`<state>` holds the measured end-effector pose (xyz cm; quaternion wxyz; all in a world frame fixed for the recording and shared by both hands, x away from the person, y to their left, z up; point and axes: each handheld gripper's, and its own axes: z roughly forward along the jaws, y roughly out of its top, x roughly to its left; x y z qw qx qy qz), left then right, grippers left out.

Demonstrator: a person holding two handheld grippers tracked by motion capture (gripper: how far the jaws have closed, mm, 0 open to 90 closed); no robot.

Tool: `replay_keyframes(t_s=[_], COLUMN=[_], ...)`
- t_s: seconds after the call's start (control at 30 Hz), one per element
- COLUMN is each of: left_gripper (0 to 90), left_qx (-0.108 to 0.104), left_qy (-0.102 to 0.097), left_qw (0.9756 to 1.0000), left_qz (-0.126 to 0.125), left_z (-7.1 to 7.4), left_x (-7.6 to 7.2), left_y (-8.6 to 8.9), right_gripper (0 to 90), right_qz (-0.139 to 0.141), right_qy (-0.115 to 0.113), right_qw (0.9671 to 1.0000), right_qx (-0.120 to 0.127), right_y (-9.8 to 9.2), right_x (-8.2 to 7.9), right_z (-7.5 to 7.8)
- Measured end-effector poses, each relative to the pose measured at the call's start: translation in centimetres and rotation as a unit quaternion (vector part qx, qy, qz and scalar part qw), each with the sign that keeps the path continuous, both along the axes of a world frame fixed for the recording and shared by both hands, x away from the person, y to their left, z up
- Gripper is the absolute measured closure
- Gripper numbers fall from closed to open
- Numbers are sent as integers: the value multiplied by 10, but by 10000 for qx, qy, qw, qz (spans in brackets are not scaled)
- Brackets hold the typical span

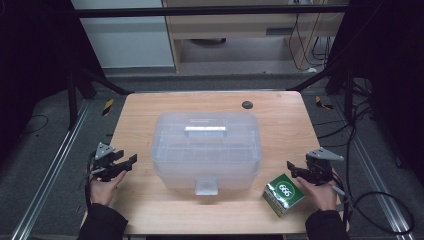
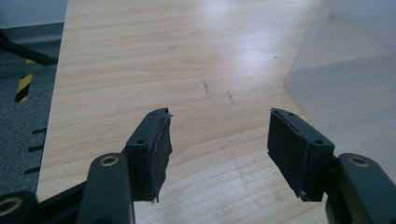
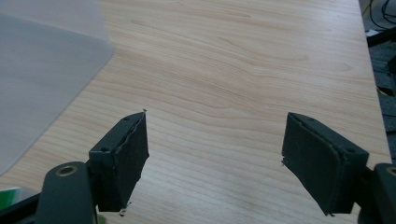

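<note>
The green box (image 1: 283, 194) lies at the near right of the table (image 1: 150, 210), just beside the right gripper (image 1: 295, 171) and slightly nearer the person than its jaws. It sits turned at an angle to the table edge, one corner pointing toward the near edge. In the right gripper view only a green sliver (image 3: 9, 195) shows at the lower left, so the box lies to the left of and below the jaw line; whether a jaw touches it cannot be told from that view. The right jaws stand apart with nothing between them.

The left gripper (image 1: 127, 163) hovers at the near left edge, well apart from the green box, jaws likewise apart and empty (bare wood shows between them in the left gripper view).

Between the two grippers stands the clear bin (image 1: 206, 150), lid on, its long axis running left to right, latch (image 1: 206, 187) facing the person.

Judgement: the right hand (image 1: 320, 192) is the nearer to the box; a grasp would call for drawing that gripper back and inward.
</note>
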<state>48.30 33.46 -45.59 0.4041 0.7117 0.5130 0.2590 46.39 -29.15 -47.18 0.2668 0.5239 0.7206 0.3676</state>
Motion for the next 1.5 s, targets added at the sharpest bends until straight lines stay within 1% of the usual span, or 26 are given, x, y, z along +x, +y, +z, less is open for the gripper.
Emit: replay_keyframes(t_s=[0.07,0.1,0.13,0.27,0.37,0.4,0.47,0.5,0.53,0.57,0.6,0.67,0.77,0.8,0.83,0.93,0.97,1.0,1.03,1.07,1.1,1.2,1.23,1.33,1.4,1.5], left_gripper=[397,405,409,405,399,396,382,369,364,363,362,355,350,348,348,345,345,352,360,364,364,383,390,389,389,361], left_qx=[-12,-12,-47,-90,-135,-134,-93,-87,-91,-91,-74,-87,-19,43,43,174,174,214,242,242,236,316,346,400,412,516], left_qy=[-110,-110,-190,-262,-256,-310,-425,-458,-499,-499,-580,-599,-644,-648,-648,-737,-737,-810,-954,-954,-1007,-956,-979,-1153,-1127,-1068], left_qw=[9999,9999,9998,9995,9994,9990,9983,9981,9976,9976,9968,9963,9957,9952,9952,9939,9939,9932,9916,9916,9906,9893,9884,9840,9836,9824], left_qz=[12,12,0,-137,-199,-286,-389,-411,-476,-476,-537,-612,-660,-728,-728,-805,-805,-809,-839,-839,-891,-1053,-1111,-1295,-1347,-1443], left_z=[6,6,10,18,23,30,39,42,48,48,55,61,68,73,73,85,85,88,92,92,94,102,104,109,111,117], left_x=[-3,-3,-5,-7,-8,-8,-8,-9,-9,-9,-10,-9,-8,-7,-7,-6,-6,-6,-6,-6,-6,-2,-1,-1,0,1], left_y=[-2,-2,-3,-2,-2,-2,-4,-4,-5,-5,-6,-6,-6,-7,-7,-9,-9,-10,-10,-10,-11,-13,-14,-17,-19,-24], right_gripper=[226,226,228,226,222,224,221,220,220,219,219,219,219,218,218,212,212,212,212,212,210,207,206,206,205,206], right_qz=[114,114,158,168,190,178,216,171,178,160,143,137,147,155,155,172,172,183,204,204,216,261,267,289,283,316], right_qy=[-16,-16,-44,-18,-16,-49,-83,-59,-92,-85,-87,-120,-139,-131,-131,-86,-86,-78,-79,-79,-76,-33,-19,0,8,34], right_qw=[9999,9999,9999,9999,9998,9998,9997,9998,9998,9998,9999,9998,9998,9998,9998,9998,9998,9998,9997,9997,9997,9997,9996,9996,9996,9995], right_qx=[34,34,-21,-30,-90,-3,-36,-11,-64,-38,-15,-13,54,57,57,60,60,56,47,47,41,25,7,-27,-26,-36], right_y=[3,3,7,9,9,9,10,11,10,10,10,9,8,8,8,8,8,8,8,8,8,9,9,9,10,10], right_x=[-1,-1,0,0,1,0,1,0,1,2,2,2,2,1,1,2,2,1,1,1,1,2,2,2,2,1], right_z=[3,3,4,5,7,10,11,12,13,14,16,18,21,21,21,22,22,22,22,22,22,22,21,21,21,21])
